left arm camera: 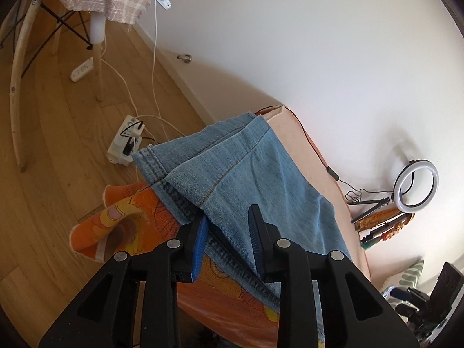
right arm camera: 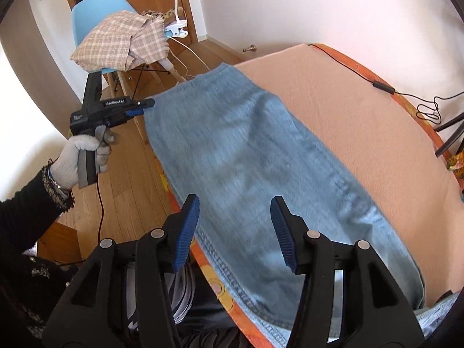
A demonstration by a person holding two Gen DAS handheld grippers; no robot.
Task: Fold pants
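Light blue jeans (right arm camera: 246, 150) lie folded in a long strip on a peach-covered surface (right arm camera: 348, 101), their edge along its orange-sheeted side. My right gripper (right arm camera: 235, 229) hovers open over the near end of the jeans, nothing between its blue pads. A gloved hand (right arm camera: 81, 156) holds my left gripper (right arm camera: 146, 107) at the far left corner of the jeans. In the left wrist view the left gripper (left arm camera: 229, 243) stands a little open. The stitched edge of the jeans (left arm camera: 246, 168) runs through the gap, and the pads (left arm camera: 200, 246) do not press on it.
A blue chair (right arm camera: 95, 8) draped with a checked cloth (right arm camera: 121, 43) stands on the wooden floor beyond the surface. A power strip (left arm camera: 124, 142) with cables lies on the floor. A ring light (left arm camera: 416, 185) stands by the wall. A black cable (right arm camera: 382, 87) crosses the surface's far edge.
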